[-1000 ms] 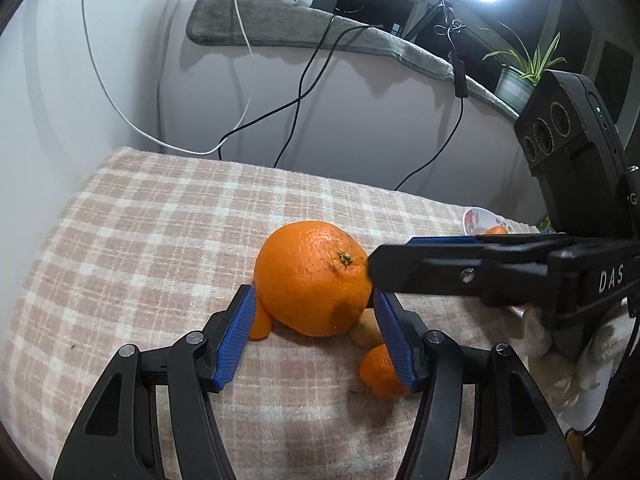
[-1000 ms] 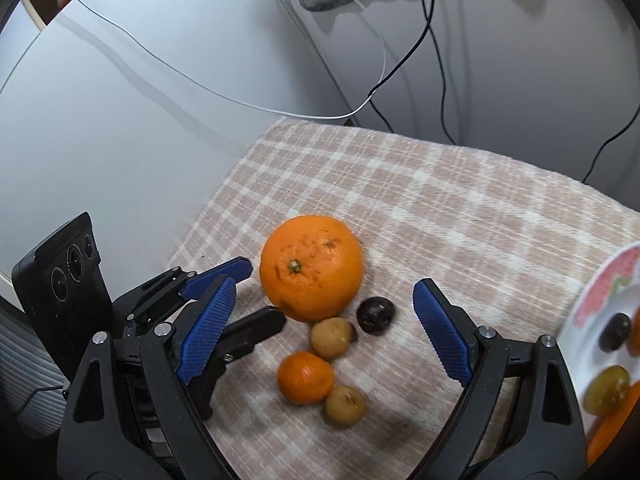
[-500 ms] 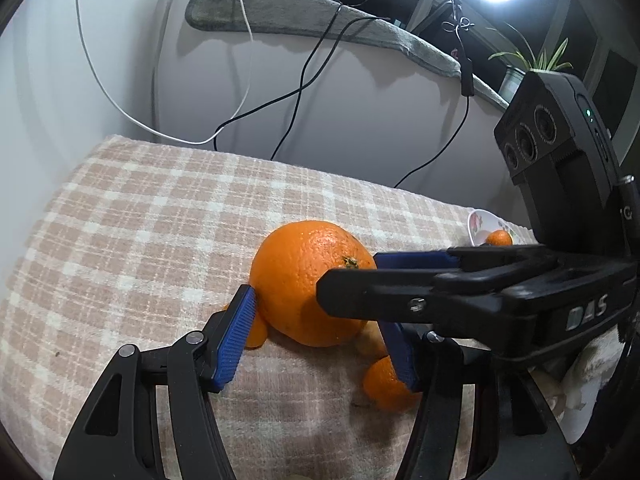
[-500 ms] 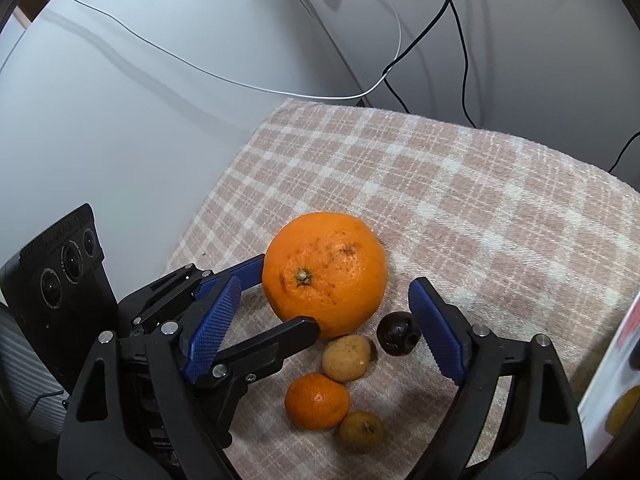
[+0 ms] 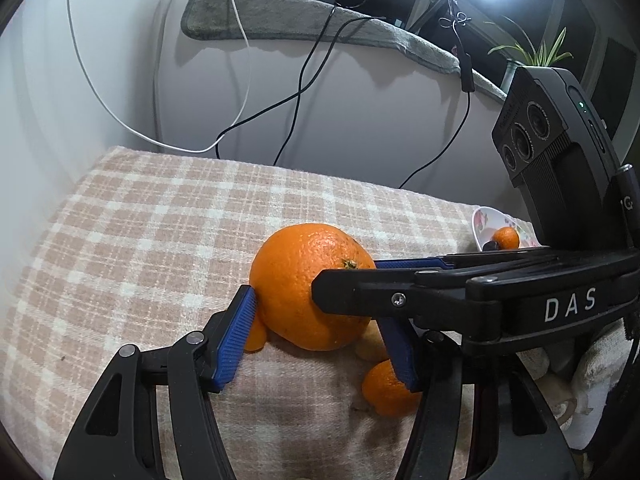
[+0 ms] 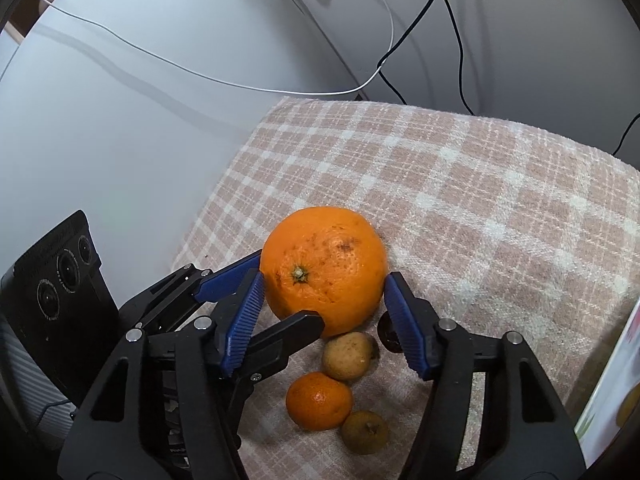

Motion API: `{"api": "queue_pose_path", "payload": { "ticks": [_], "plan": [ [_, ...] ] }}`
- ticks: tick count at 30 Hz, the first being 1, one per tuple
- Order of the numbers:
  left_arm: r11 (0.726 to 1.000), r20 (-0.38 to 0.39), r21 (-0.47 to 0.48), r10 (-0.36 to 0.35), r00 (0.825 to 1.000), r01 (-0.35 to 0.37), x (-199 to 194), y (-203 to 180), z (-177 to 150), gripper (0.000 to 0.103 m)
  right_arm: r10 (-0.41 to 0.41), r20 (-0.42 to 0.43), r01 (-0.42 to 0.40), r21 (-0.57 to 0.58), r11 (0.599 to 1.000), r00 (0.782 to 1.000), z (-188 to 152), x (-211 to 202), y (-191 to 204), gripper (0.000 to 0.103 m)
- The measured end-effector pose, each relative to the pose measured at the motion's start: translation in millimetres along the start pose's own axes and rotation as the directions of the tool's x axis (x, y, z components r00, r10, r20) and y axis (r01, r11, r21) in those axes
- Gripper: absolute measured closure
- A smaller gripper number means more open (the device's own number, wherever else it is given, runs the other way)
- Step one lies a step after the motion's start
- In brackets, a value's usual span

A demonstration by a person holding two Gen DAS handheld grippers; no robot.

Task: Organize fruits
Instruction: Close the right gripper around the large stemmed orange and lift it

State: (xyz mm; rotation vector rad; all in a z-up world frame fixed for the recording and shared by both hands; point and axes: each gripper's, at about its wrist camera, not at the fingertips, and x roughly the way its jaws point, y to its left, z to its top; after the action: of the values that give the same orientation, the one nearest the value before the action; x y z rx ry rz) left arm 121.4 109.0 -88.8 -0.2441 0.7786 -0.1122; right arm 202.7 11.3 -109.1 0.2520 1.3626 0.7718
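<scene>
Fruits partly sorted: plate (image 5: 478, 220) at three o'clock holds some, both grippers (image 6: 320, 308) (image 5: 316, 332) grasping big orange (image 6: 324, 272), small fruits remain.

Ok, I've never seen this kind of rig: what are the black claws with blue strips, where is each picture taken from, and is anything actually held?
No robot here: a person holds two handheld grippers, each with a fisheye camera looking along its blue-padded fingers. One picture is the left gripper's view, the other the right gripper's. Each also shows the other gripper reaching in from the side. Both straddle the big orange on the checked cloth, their pads at its sides; a firm clamp cannot be confirmed, and it appears to sit on the cloth. Beside it lie a small mandarin, two brownish fruits and a dark one. A plate with fruit stands off to the right.
</scene>
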Motion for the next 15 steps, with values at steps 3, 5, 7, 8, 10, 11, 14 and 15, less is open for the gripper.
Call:
{"api": "queue_pose_path", "payload": {
  "ticks": [3,5,7,8,10,11,14,15],
  "plan": [
    [1.0,0.006,0.003,0.005,1.0,-0.005,-1.9,-1.5,0.3,0.043,0.004,0.004,-0.004,0.003,1.0,1.0,-0.5,-0.3,0.6,0.038],
    [1.0,0.01,0.007,0.009,1.0,-0.009,-3.4,-2.7,0.7,0.043,0.008,0.007,-0.008,0.005,1.0,1.0,-0.8,-1.4,0.6,0.038],
    [1.0,0.017,0.012,0.012,1.0,-0.013,-6.1,-3.8,0.8,0.043,0.009,0.01,-0.009,0.001,1.0,1.0,-1.4,-3.4,1.9,0.038],
    [1.0,0.021,0.014,0.013,1.0,-0.014,-7.5,-4.4,1.0,0.043,0.009,0.013,-0.009,-0.002,1.0,1.0,-1.5,-4.6,2.7,0.038],
    [1.0,0.029,0.018,0.016,0.999,-0.017,-10.6,-6.4,1.6,0.043,0.011,0.02,-0.011,-0.003,1.0,1.0,-2.1,-8.4,4.0,0.039],
    [1.0,0.033,0.021,0.018,0.999,-0.019,-12.0,-7.8,2.1,0.043,0.013,0.024,-0.013,-0.005,1.0,1.0,-2.4,-10.5,5.0,0.039],
    [0.999,0.047,0.031,0.02,0.999,-0.021,-17.5,-12.7,3.3,0.043,0.017,0.036,-0.016,-0.011,1.0,0.999,-3.0,-17.7,7.9,0.039],
    [0.999,0.052,0.035,0.02,0.998,-0.022,-19.8,-14.7,3.4,0.043,0.042,0.028,-0.041,-0.026,0.999,0.999,-3.1,-20.4,9.0,0.039]
  ]
}}
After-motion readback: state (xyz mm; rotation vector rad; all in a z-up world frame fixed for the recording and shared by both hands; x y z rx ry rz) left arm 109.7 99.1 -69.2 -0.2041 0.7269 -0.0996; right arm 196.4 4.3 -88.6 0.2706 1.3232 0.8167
